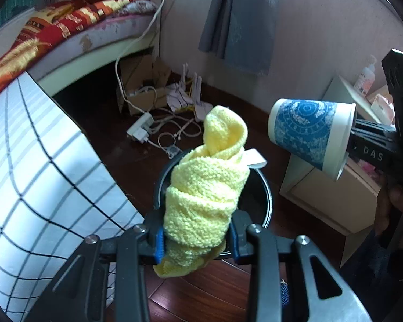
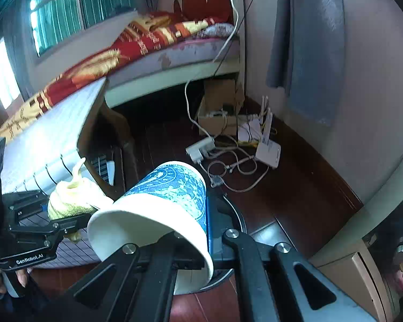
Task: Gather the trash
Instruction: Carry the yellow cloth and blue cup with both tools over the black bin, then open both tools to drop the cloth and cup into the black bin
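1. Left tongs (image 1: 196, 237) pinching a rolled yellow knit cloth (image 1: 205, 187) at its lower part; the roll stands up between the blue pads, loose end hanging below them
2. Right tongs (image 2: 193, 252) pinching a paper cup (image 2: 158, 209), white with a blue print: one finger inside the mouth, the other outside on the wall; cup tipped on its side, base pointing away
3. Black round bin (image 1: 258, 196) on the dark wood floor (image 1: 115, 145), right behind the cloth, cup held up and to the right of it; white scrap at its far rim
4. Grid-pattern tabletop (image 1: 40, 161) left of the bin
5. Farther: white power strip (image 1: 141, 127) with tangled cables, cardboard box (image 1: 142, 86), bed (image 1: 67, 35) beyond
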`<state>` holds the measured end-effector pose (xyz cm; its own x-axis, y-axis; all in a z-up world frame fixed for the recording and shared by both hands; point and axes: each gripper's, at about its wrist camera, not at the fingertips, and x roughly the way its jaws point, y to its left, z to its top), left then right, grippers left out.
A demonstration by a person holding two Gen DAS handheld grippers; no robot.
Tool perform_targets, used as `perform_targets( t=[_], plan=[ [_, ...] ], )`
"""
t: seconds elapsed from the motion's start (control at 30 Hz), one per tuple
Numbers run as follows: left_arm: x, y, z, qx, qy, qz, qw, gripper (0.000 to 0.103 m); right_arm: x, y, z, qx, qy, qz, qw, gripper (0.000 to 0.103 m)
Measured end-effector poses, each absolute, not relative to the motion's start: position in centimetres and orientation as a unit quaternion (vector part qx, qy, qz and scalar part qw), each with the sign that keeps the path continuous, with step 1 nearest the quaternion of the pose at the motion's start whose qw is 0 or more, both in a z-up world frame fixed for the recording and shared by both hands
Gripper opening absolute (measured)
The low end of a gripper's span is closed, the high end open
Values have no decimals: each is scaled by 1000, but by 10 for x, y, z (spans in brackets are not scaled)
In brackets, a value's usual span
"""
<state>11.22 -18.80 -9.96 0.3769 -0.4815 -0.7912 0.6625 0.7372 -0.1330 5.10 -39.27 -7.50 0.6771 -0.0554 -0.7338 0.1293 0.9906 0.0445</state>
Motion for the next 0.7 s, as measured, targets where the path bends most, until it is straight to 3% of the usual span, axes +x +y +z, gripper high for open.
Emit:
perform_targets(
  t=[0.43, 0.5, 0.53, 0.57, 0.6, 0.63, 0.67, 0.7],
  plan=[
    [137, -217, -156, 122, 500, -342, 786, 39, 95, -399, -153, 6, 480, -22, 877, 1],
    [142, -220, -163, 118, 505, -341, 784, 42, 100, -398, -163, 2, 484, -15, 875, 2],
    [143, -221, -167, 112, 506, -340, 784, 52, 104, -398, -171, -7, 489, -12, 872, 2],
    [146, -222, -171, 111, 507, -329, 789, 69, 106, -399, -179, -18, 500, -17, 865, 12],
    [146, -222, -176, 115, 510, -314, 793, 76, 108, -402, -187, -28, 513, -31, 857, 55],
    [146, -219, -178, 109, 511, -310, 794, 82, 108, -408, -193, -26, 523, -40, 851, 83],
    [145, -216, -180, 105, 513, -306, 795, 86, 105, -414, -195, -18, 523, -43, 851, 103],
    [144, -214, -181, 107, 515, -298, 796, 96, 104, -417, -195, -16, 522, -46, 851, 103]
  ],
)
